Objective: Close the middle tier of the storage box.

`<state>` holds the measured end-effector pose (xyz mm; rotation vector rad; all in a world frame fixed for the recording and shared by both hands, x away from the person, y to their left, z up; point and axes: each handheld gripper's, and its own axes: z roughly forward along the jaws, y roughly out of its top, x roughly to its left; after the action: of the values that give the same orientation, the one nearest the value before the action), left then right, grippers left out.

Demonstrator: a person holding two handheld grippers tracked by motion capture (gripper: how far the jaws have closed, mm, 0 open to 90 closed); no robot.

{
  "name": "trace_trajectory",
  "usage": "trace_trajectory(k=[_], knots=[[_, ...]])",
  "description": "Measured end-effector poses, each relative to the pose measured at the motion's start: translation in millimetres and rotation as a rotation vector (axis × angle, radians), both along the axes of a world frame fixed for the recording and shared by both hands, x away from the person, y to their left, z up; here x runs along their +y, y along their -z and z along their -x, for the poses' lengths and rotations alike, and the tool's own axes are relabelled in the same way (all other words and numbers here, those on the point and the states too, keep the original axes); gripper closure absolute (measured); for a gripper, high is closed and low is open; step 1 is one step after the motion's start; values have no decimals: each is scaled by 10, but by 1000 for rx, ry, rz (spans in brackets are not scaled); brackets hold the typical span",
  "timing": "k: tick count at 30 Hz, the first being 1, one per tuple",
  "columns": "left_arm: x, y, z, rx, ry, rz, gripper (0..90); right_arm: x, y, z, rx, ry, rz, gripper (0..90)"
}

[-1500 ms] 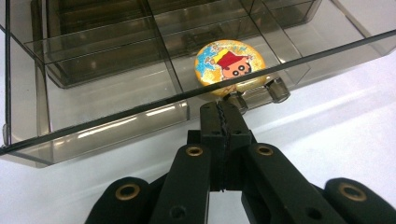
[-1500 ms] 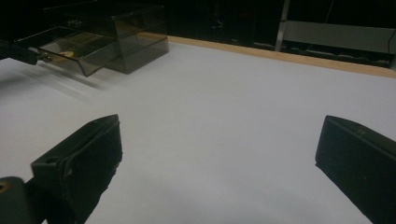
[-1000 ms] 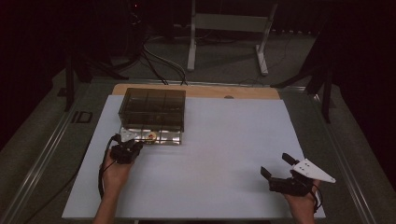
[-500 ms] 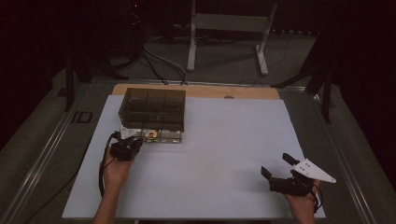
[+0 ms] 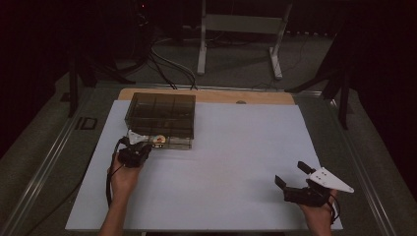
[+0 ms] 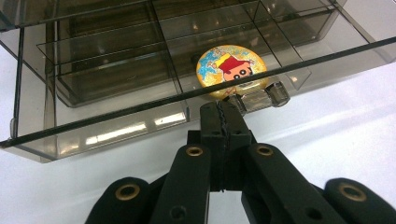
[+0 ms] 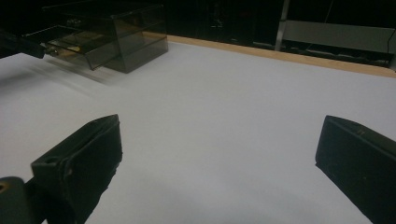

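While my left gripper (image 6: 223, 122) has its jaws pressed together on the small clear knob (image 6: 259, 98) at the front of the lower drawer (image 6: 140, 123), I judge the step in hand to be working that drawer of the smoky transparent plastic organiser box (image 5: 161, 114), which stands at the far left of the white surface (image 5: 236, 162). Whether the knob is truly pinched or just touched at the jaw tips I cannot tell for sure, since the tips hide the contact, but the jaws meet with no gap. Inside the drawer, just behind the knob, lies a round yellow badge with a cartoon figure (image 6: 231, 69), and it looks like the thing the drawer serves. The next move, as I read it, calls for a straight, level motion along the drawer's run, so the light box does not skid or tip. My right gripper (image 5: 295, 178) rests near the right front corner of the surface, jaws wide apart and holding nothing, well away from the box. Nothing lies between the two; only the drawer's front edge (image 6: 196, 93) crosses above the badge.
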<state>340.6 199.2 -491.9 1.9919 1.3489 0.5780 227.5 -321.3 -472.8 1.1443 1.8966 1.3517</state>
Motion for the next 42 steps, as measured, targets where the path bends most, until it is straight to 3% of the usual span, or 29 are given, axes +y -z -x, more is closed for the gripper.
trace_trajectory(k=[42], knots=[[-53, -52, -154, -7, -12, -10, 900, 2, 0, -2, -2, 4, -2, 4]])
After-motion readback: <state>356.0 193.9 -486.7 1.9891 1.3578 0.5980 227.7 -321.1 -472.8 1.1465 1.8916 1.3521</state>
